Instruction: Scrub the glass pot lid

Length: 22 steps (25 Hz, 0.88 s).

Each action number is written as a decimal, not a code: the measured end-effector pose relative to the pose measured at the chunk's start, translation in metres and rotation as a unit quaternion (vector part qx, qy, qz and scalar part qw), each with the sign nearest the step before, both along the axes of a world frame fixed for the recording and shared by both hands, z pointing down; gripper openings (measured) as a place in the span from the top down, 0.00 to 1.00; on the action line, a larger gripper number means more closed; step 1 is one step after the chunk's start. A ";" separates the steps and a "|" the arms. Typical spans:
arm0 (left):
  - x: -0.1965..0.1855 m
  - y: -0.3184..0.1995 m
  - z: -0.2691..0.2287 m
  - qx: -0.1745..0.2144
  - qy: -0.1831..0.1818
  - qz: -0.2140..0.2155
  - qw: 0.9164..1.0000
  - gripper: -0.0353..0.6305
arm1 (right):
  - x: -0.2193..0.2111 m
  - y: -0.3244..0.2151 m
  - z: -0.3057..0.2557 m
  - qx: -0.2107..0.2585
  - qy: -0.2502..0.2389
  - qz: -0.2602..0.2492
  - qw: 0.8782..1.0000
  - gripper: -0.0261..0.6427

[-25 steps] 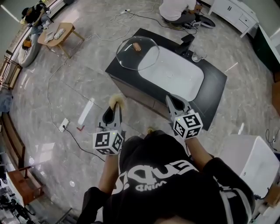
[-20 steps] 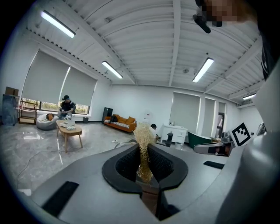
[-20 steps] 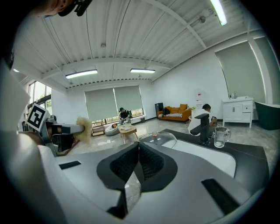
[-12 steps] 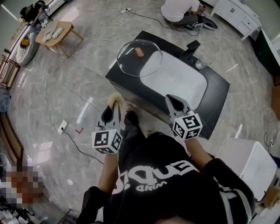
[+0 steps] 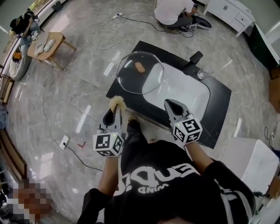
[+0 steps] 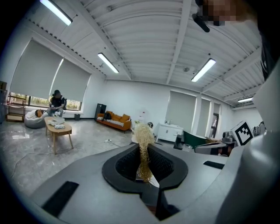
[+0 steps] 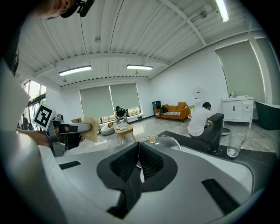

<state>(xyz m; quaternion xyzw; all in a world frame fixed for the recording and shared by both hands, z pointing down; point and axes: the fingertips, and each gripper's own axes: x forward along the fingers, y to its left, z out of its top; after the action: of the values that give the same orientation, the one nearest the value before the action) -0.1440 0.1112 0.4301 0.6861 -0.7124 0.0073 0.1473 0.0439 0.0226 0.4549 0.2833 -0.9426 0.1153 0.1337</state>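
The glass pot lid with a brown knob lies over the left end of a white sink set in a black counter. My left gripper is shut on a straw-coloured fibrous scrubber, short of the counter's near left corner. In the left gripper view the scrubber stands up between the jaws of the left gripper. My right gripper is shut and empty, at the counter's near edge. From the right gripper the lid shows just ahead.
A black faucet and a clear drinking glass stand at the counter's far side. A person in white crouches on the floor beyond. A small wooden table is far left, a white cabinet at right, cables on the floor.
Both grippers have moved forward together towards the counter, which now lies closer below them. The left gripper still holds the scrubber; the right stays shut.
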 end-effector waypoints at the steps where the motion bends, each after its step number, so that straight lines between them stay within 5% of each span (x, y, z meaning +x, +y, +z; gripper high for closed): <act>1: -0.005 -0.008 0.001 -0.002 0.001 0.005 1.000 0.88 | -0.007 -0.005 -0.001 0.001 0.001 0.000 1.000 0.94; 19: -0.077 -0.139 0.001 -0.021 0.011 0.130 0.991 0.88 | -0.096 -0.084 -0.012 -0.012 -0.011 0.069 0.998 0.94; 22: -0.080 -0.153 -0.001 -0.023 0.009 0.152 0.988 0.88 | -0.110 -0.088 -0.014 -0.033 -0.030 0.062 0.997 0.72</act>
<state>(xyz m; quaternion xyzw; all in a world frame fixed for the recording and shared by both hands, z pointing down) -0.2240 -0.0421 0.4289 0.7832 -0.5977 0.0394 0.1665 -0.0662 -0.0652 0.4405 0.3331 -0.9225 0.1628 0.1074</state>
